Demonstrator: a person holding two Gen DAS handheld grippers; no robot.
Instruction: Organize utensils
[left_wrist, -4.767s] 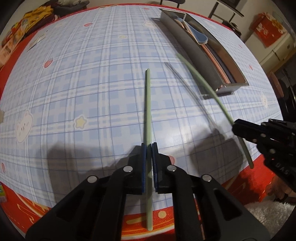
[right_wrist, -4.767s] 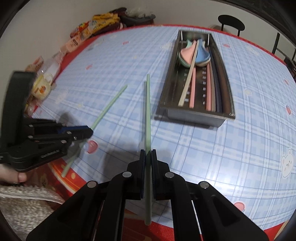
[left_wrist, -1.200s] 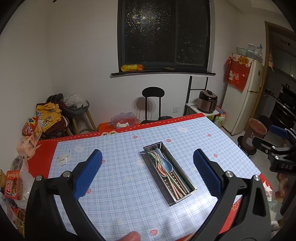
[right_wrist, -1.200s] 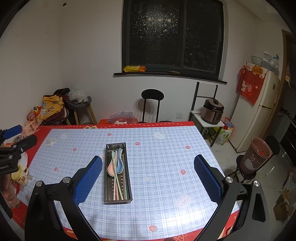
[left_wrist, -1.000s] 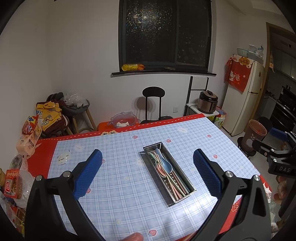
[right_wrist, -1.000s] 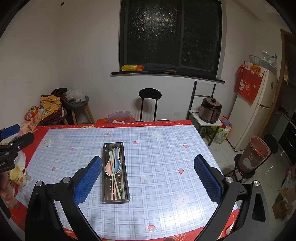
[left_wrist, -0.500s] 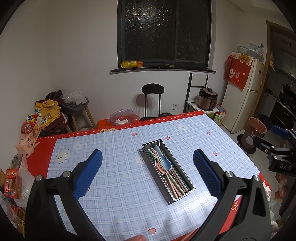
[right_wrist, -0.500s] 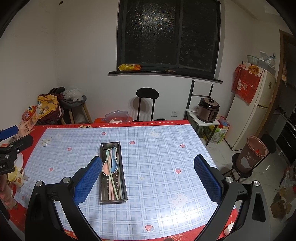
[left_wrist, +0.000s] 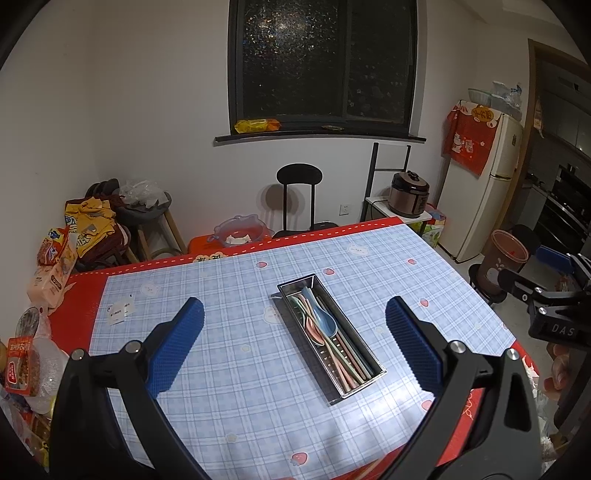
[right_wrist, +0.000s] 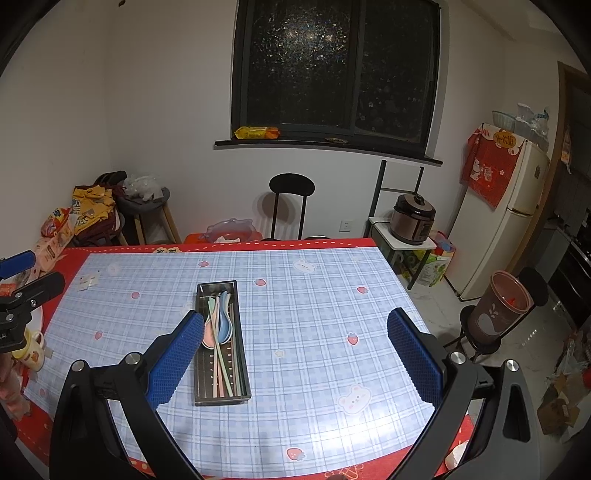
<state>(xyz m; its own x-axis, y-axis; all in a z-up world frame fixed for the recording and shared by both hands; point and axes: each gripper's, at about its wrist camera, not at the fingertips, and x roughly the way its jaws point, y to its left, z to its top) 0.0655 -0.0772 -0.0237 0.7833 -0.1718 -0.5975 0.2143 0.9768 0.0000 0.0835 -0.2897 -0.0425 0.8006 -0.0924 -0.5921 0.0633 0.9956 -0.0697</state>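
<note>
Hovering wide open and empty, both tools, left (left_wrist: 294, 347) and right (right_wrist: 295, 354), face the metal utensil tray (right_wrist: 242, 376), lying lengthwise near-to-far, seemingly nearer the right tool.

white walls | dark window (left_wrist: 325, 62) | black chair (left_wrist: 299, 195) | fridge (right_wrist: 506, 221) | tiled floor

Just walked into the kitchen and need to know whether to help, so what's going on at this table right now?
A person is tidying utensils with a hand-held gripper in each hand. Right now the left hand-held gripper and the right hand-held gripper are both wide open, empty, and held above the table. The spoons and chopsticks lie inside the metal tray on the checked tablecloth. No loose utensils show on the table, so the job looks done.
</note>
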